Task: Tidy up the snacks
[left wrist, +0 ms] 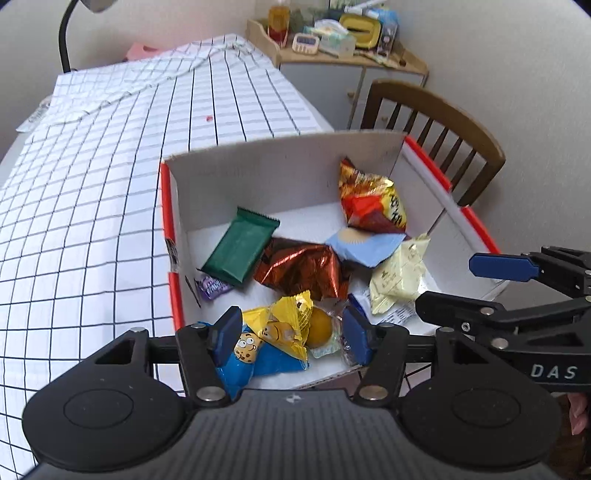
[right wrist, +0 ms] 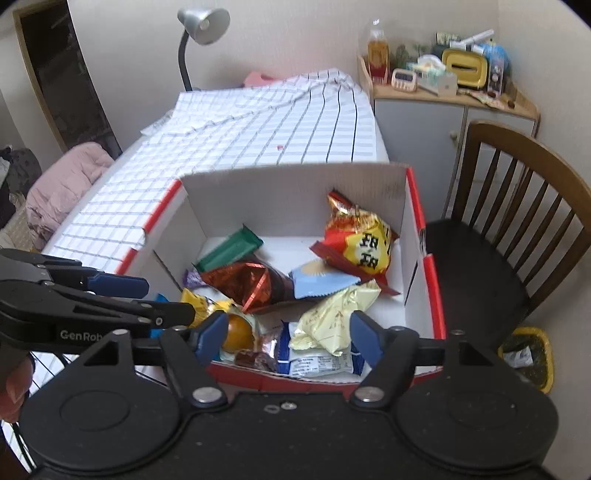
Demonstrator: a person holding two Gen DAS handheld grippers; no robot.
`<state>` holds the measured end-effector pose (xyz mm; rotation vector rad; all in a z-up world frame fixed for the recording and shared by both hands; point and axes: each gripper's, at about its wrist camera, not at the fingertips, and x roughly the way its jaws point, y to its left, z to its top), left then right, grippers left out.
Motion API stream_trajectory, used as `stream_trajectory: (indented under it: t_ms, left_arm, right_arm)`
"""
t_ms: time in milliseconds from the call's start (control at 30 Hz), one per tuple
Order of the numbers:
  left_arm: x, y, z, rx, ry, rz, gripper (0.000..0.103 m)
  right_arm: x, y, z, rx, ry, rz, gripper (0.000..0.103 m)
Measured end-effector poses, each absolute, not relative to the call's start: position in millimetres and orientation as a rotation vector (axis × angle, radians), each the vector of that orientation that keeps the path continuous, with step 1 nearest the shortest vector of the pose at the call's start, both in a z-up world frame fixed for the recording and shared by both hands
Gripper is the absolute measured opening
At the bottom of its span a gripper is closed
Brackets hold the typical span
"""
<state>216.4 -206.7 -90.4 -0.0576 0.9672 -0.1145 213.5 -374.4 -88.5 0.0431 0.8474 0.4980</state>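
A white cardboard box with red edges [left wrist: 168, 206] [right wrist: 413, 221] stands on the checked tablecloth and holds several snacks: a green bar [left wrist: 240, 247] [right wrist: 229, 249], a red foil pack [left wrist: 303, 266] [right wrist: 251, 280], an orange chip bag [left wrist: 373, 199] [right wrist: 358, 240], a light blue pack [left wrist: 362, 245] [right wrist: 317, 282], a cream pack [left wrist: 400, 275] [right wrist: 332, 317], a yellow pack [left wrist: 288, 325] and a blue cookie pack [left wrist: 243, 354]. My left gripper [left wrist: 290, 334] is open and empty above the box's near corner. My right gripper [right wrist: 284, 339] is open and empty above the near edge.
The table with the checked cloth [left wrist: 92, 206] [right wrist: 258, 136] stretches away behind the box. A wooden chair [left wrist: 436, 122] [right wrist: 517, 192] stands to the right. A cabinet with clutter [right wrist: 443, 85] is at the back, with a desk lamp [right wrist: 199, 29]. A yellow bin [right wrist: 528, 354] sits on the floor.
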Motion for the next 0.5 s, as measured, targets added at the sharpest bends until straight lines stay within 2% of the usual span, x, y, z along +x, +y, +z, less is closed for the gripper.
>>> stream_trajectory:
  t_ms: [67, 167, 233, 300, 433, 500]
  left_arm:
    - [210.9, -204.4, -83.1, -0.067, 0.948, -0.119, 0.065]
    - [201.5, -201.2, -72.1, -0.076, 0.917, -0.137, 0.065]
    - [193.9, -198.2, -64.4, -0.076, 0.894, -0.148, 0.066]
    - [186.8, -194.0, -57.7, -0.08, 0.872, -0.152, 0.073]
    - [173.4, -182.9, -45.4, -0.108, 0.837, -0.149, 0.076]
    - [167.6, -177.2, -40.0, -0.119, 0.823, -0.148, 0.081]
  right_arm:
    - [207.7, -375.6, -81.2, 0.06, 0.827, 0.5, 0.077]
    - [197.1, -376.7, -70.0, 0.083, 0.782, 0.499, 0.084]
    - [190.3, -375.8, -62.3, 0.099, 0.759, 0.504, 0.085]
    - [183.3, -375.3, -54.4, 0.116, 0.737, 0.513, 0.086]
    - [169.0, -371.3, -42.0, 0.124, 0.69, 0.501, 0.094]
    - [162.4, -370.0, -37.3, 0.147, 0.677, 0.497, 0.094]
